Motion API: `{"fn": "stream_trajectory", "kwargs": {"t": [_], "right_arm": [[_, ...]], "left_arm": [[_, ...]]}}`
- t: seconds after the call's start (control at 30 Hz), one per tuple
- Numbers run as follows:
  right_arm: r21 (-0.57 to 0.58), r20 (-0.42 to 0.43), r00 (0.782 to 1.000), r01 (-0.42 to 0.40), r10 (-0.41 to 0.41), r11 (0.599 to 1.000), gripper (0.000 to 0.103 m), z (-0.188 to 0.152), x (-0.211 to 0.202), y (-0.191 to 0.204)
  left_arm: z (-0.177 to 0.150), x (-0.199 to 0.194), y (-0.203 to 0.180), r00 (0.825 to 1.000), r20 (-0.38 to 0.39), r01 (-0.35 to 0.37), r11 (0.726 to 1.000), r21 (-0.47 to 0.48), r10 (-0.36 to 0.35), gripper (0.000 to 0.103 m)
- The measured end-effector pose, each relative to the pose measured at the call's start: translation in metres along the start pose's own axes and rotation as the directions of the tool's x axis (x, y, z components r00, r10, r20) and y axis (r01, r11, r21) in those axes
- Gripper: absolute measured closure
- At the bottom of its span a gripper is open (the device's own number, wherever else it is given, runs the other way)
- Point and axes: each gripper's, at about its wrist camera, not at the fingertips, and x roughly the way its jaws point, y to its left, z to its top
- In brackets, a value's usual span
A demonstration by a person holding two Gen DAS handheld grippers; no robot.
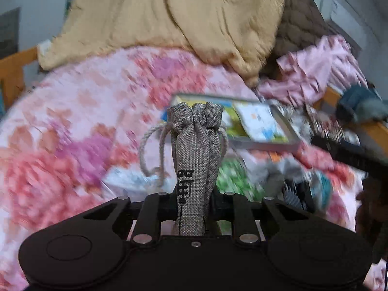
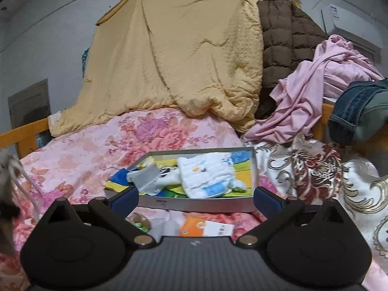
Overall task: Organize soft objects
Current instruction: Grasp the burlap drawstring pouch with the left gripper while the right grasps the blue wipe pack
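Observation:
A grey burlap drawstring pouch (image 1: 194, 150) with black printing stands upright between the jaws of my left gripper (image 1: 192, 207), which is shut on its lower part. Its cords hang off to the left. The pouch is held above a pink floral bedspread (image 1: 84, 121). Behind it lies a shallow grey tray (image 1: 264, 144). In the right wrist view the tray (image 2: 194, 205) holds a white baby cloth (image 2: 206, 177), small socks and coloured cloths. My right gripper (image 2: 196, 197) is open just in front of the tray, with nothing between its blue pads (image 2: 126, 197).
A yellow quilt (image 2: 174, 60), a brown puffer jacket (image 2: 286, 43), a pink garment (image 2: 315, 97) and jeans (image 2: 359, 106) pile up at the back and right. A gold-patterned cloth (image 2: 315, 174) lies right of the tray. An orange card (image 2: 201, 226) lies before it.

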Motion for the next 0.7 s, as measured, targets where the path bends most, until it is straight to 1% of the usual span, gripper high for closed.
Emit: {"fn": "stream_trajectory", "kwargs": {"t": [0.07,0.13,0.2,0.27,0.33,0.43,0.5,0.6,0.67,0.7], "right_arm": [[-0.006,-0.011,1.000,0.007,-0.007,1.000,0.000,-0.002,0.001,-0.001],[-0.016,-0.039,0.999,-0.005,0.005,1.000,0.000,-0.006,0.005,0.001],[-0.039,-0.079,0.996,-0.036,0.032,0.999,0.000,-0.012,0.011,0.008],[-0.086,-0.109,0.993,-0.048,0.038,0.995,0.000,-0.018,0.016,0.019],[-0.139,-0.109,0.993,-0.051,0.036,0.989,0.000,-0.020,0.018,0.029],[-0.192,-0.098,0.995,-0.028,0.009,0.981,0.000,-0.022,0.018,0.036],[-0.175,-0.110,0.994,0.000,-0.019,0.984,0.000,-0.025,0.014,0.031],[-0.074,-0.145,0.987,0.065,-0.075,0.995,0.000,-0.034,0.004,0.021],[-0.011,-0.156,0.982,0.105,-0.105,0.994,0.000,-0.036,0.000,0.016],[0.039,-0.159,0.981,0.122,-0.114,0.992,0.000,-0.035,-0.001,0.012]], "left_arm": [[0.010,-0.009,0.004,0.999,0.032,-0.014,1.000,-0.006,0.015,0.081],[0.016,-0.015,0.006,0.998,0.051,-0.024,1.000,-0.009,0.025,0.081],[0.017,-0.017,0.006,0.998,0.053,-0.027,1.000,-0.012,0.028,0.081],[0.016,-0.016,0.004,0.999,0.042,-0.026,1.000,-0.014,0.026,0.081],[0.014,-0.014,0.003,0.999,0.031,-0.020,1.000,-0.013,0.021,0.081],[0.011,-0.014,0.001,1.000,0.026,-0.008,1.000,0.000,0.008,0.081],[0.011,-0.012,0.001,1.000,0.023,-0.003,1.000,0.000,0.003,0.081],[0.009,-0.009,0.003,1.000,0.014,0.002,1.000,-0.003,-0.002,0.081],[0.008,-0.006,0.004,1.000,0.006,0.003,1.000,-0.005,-0.003,0.081],[0.007,-0.005,0.004,1.000,0.001,0.002,1.000,-0.006,-0.002,0.081]]}}
